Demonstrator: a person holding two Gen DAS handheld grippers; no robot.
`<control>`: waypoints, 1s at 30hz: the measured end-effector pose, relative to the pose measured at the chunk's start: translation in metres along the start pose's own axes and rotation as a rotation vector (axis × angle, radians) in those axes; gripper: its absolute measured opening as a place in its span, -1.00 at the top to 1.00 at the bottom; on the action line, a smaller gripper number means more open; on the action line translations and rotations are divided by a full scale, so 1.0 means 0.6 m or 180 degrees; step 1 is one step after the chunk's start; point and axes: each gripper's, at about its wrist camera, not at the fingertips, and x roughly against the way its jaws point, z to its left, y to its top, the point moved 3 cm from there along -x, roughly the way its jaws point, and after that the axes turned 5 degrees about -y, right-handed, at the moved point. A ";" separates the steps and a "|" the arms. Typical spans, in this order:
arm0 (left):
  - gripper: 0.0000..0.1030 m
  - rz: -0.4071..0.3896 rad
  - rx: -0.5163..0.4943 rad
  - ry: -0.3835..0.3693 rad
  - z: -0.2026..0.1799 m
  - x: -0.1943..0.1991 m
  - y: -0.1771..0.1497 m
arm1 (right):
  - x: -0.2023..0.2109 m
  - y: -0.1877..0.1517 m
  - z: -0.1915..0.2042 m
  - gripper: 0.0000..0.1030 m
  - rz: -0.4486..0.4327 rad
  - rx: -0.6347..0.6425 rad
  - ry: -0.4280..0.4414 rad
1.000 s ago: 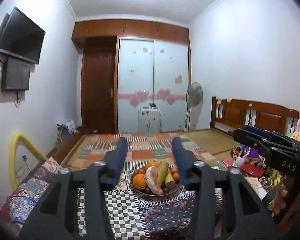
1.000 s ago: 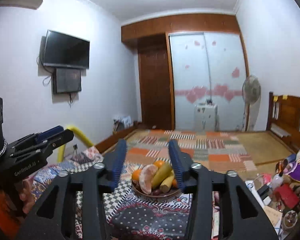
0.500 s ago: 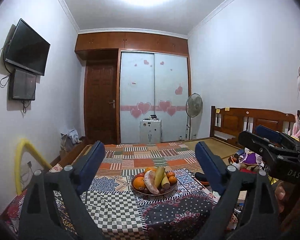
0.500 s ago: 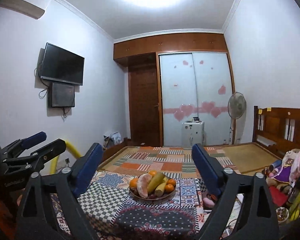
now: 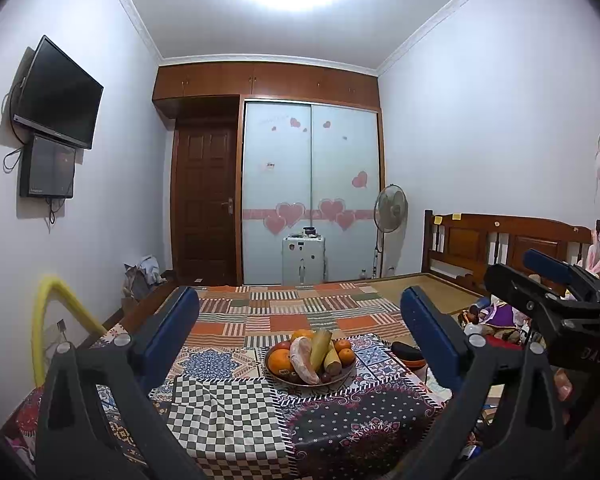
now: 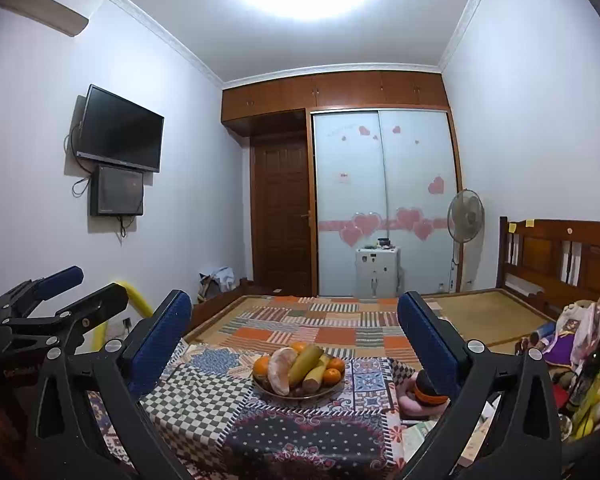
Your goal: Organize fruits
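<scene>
A shallow bowl (image 5: 342,378) of fruit sits on a patchwork tablecloth (image 5: 236,420). It holds oranges (image 5: 280,360), a peeled pomelo piece (image 5: 302,362) and yellow-green long fruits (image 5: 321,346). The bowl also shows in the right wrist view (image 6: 328,390). My left gripper (image 5: 300,300) is open and empty, well back from the bowl and above table height. My right gripper (image 6: 294,304) is open and empty, at about the same distance. Each gripper shows at the edge of the other's view.
A dark case (image 5: 406,350) and a pink and orange object (image 6: 418,394) lie on the table right of the bowl. Bags, bottles and clutter (image 6: 580,352) stand at the right. A wooden bed frame (image 5: 500,240), a fan (image 5: 390,208) and a yellow tube (image 5: 50,320) stand around.
Both grippers have opened from nearly closed to wide. Both have pulled back and risen, so the bowl looks smaller and more of the table shows.
</scene>
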 end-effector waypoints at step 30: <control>-1.00 0.0016 -0.0018 -0.0052 -0.005 -0.004 -0.006 | 0.006 -0.004 0.004 -1.00 -0.0014 0.0032 0.0002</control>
